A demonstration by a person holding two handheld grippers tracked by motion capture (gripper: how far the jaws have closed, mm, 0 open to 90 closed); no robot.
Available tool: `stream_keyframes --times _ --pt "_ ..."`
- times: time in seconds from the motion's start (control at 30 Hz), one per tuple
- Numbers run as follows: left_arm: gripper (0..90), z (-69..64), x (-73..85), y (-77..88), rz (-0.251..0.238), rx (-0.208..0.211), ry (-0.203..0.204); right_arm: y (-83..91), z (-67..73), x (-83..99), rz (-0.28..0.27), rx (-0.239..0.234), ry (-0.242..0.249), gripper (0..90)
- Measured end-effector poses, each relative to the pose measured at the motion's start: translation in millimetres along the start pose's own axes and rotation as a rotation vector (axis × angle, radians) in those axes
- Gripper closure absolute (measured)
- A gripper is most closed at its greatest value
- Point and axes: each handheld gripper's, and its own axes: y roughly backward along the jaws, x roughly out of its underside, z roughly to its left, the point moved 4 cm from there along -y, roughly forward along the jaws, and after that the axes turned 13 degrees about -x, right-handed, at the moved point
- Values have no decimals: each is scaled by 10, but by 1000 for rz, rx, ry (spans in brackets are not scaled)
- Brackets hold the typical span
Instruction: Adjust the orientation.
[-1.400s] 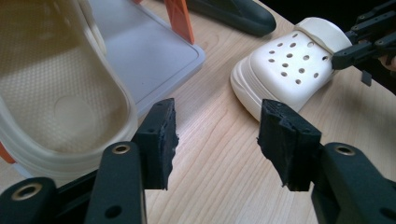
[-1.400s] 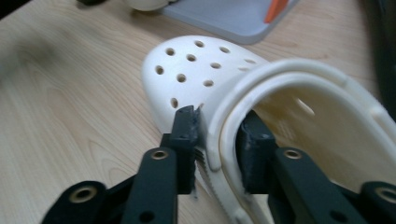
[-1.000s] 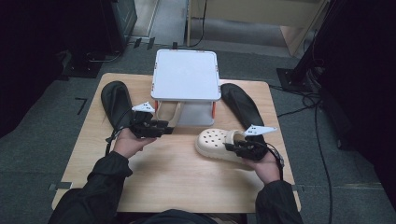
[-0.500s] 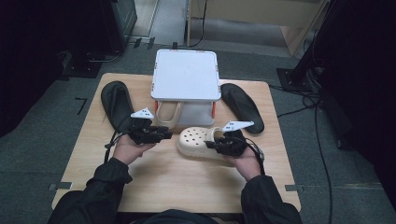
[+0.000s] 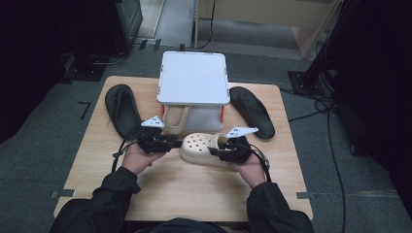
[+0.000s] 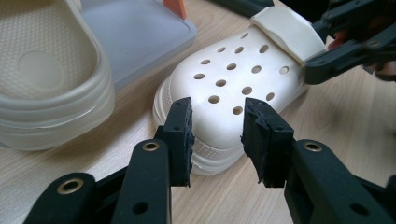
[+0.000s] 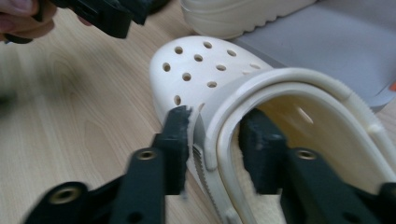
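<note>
Cream clog (image 5: 204,148) lies flat mid-table, long axis running between my grippers: toe at left gripper (image 6: 215,140), heel at right gripper (image 7: 212,149). Left jaws spread at the toe, not clamped. Right jaws straddle the heel-side wall, just opened and no longer pinching.

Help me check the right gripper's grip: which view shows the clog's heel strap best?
The right gripper view: the heel strap arcs large above its jaws. The left gripper view shows it far off; the high view, tiny.
</note>
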Motion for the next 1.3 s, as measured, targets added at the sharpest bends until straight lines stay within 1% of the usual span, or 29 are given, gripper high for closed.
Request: stream_keyframes --times 0.03,0.1,0.2,0.23,0.27,0.3,0.33,0.37,0.4,0.47,0.5,0.53,0.57,0.63,0.67,0.7,0.73,0.77,0.8,0.83,0.87,0.9,1.0,1.07,1.1,1.17,1.23,1.27,1.3 --pt "633 -1 0 3 -2 1 5 73 8 -12 -13 4 3 593" --pt "659 -8 -1 4 -6 10 19 159 10 -11 -29 -11 -9 592" --pt "682 -14 9 -1 -2 2 20 305 9 -2 -44 -20 -26 621" --pt "686 -14 9 -1 -2 2 20 376 3 3 -56 -4 -16 643" --pt "686 -17 13 -1 -3 3 17 376 3 3 -56 -4 -16 643" --pt "702 -26 17 0 -5 2 15 469 -40 6 -84 23 -3 691" --pt "710 -26 17 0 -5 2 15 469 -40 6 -84 23 -3 691" --pt "715 -44 23 -4 -10 0 11 531 -118 6 -97 52 -1 717" --pt "719 -44 23 -4 -10 0 11 531 -118 6 -97 52 -1 717" --pt "722 -61 31 -12 -8 -1 10 563 -208 2 -117 71 -12 737" --pt "730 -83 48 -19 -11 -4 13 565 -305 -4 -126 97 -4 759" --pt "734 -83 48 -19 -11 -4 13 565 -305 -4 -126 97 -4 759" --pt "738 -116 81 -35 -12 -1 15 554 -401 -21 -118 111 -14 775" --pt "740 -159 111 -67 1 1 6 529 -486 -45 -115 118 -5 779" --pt "740 -159 111 -67 1 1 6 529 -486 -45 -115 118 -5 779" --pt "738 -201 143 -109 10 3 -1 488 -579 -66 -98 118 -7 773" --pt "731 -201 143 -109 10 3 -1 472 -614 -74 -94 115 -10 773" --pt "716 -229 167 -152 32 9 -13 444 -675 -80 -90 110 -6 773" --pt "712 -229 167 -152 32 9 -13 444 -675 -80 -90 110 -6 773" --pt "712 -240 190 -183 40 0 -22 396 -751 -85 -72 105 -15 776" --pt "713 -240 190 -183 40 0 -22 396 -751 -85 -72 105 -15 776" --pt "713 -240 205 -186 25 6 -13 352 -802 -82 -59 101 -8 782" --pt "717 -239 211 -189 19 4 -14 290 -831 -65 -44 88 -11 781" --pt "721 -241 213 -185 23 2 -15 274 -827 -59 -46 92 -16 781" --pt "724 -249 218 -187 35 9 -10 269 -820 -52 -53 94 -26 784" --pt "727 -269 247 -192 59 18 -20 271 -808 -49 -62 93 -17 780" --pt "734 -299 284 -213 52 27 -1 276 -802 -38 -64 95 -22 781" --pt "736 -306 292 -221 63 29 -15 274 -803 -35 -66 96 -18 781" --pt "739 -318 287 -227 57 23 -25 272 -805 -34 -67 98 -19 784"
